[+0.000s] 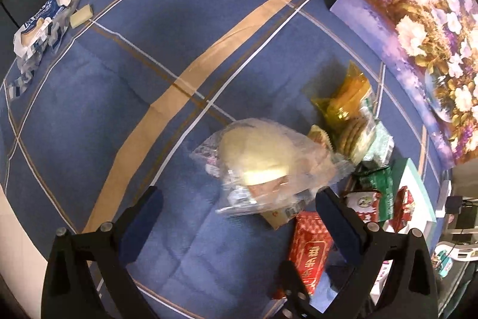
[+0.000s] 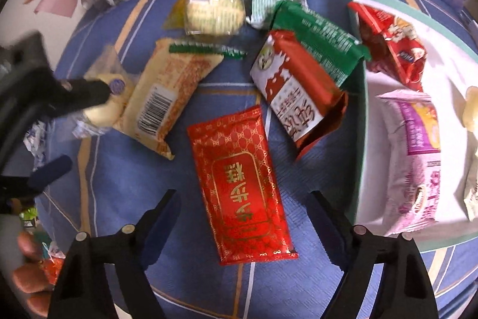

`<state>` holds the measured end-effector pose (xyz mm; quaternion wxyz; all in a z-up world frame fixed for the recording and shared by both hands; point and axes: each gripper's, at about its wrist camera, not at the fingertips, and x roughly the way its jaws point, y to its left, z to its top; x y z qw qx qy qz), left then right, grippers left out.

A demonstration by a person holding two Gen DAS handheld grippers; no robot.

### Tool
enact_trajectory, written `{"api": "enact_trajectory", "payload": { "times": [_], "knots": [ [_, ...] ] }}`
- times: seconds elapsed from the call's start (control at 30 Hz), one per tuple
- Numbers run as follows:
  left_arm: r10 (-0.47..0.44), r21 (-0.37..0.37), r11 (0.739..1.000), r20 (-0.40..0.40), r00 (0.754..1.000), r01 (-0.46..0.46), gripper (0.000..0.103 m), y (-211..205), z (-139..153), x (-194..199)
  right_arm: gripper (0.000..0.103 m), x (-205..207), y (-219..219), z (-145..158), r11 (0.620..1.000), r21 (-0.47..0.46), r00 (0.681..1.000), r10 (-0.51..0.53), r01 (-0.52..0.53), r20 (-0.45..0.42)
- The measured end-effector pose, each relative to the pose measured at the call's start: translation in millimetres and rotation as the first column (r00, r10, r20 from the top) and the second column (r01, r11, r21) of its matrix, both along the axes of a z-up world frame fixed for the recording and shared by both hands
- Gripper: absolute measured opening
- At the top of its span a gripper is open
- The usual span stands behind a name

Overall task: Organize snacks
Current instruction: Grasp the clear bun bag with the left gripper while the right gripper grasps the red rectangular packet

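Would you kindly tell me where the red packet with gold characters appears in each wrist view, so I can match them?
Left wrist view: the red packet with gold characters lies at lower right, partly behind the left gripper's finger.
Right wrist view: it lies at lower centre, between the right gripper's fingers, untouched.
Shared landmark: the red and white snack bag.

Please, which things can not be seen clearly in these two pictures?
- Left wrist view: clear-wrapped bun is motion-blurred; its label is unreadable.
- Right wrist view: left hand-held gripper covers part of that bun.
- Right wrist view: pale snack in the white box is cut by the edge.
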<state>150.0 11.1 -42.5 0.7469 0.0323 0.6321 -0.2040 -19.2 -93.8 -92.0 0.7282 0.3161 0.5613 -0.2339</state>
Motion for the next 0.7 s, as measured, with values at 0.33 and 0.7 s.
{"api": "enact_trajectory", "payload": {
  "times": [0.33, 0.7],
  "knots": [
    [-0.011, -0.033, 0.999, 0.056, 0.998, 0.013, 0.101, -12, 16, 7, 0.087, 22, 3, -10, 0.999, -0.028, 0.999, 0.022, -0.022, -0.03],
    [0.083, -0.023, 0.996, -0.087, 0.993, -0.086, 0.09, -9, -30, 20, 0.084, 20, 7, -9, 0.997, -0.057, 0.997, 0.049, -0.052, -0.057]
  ]
}}
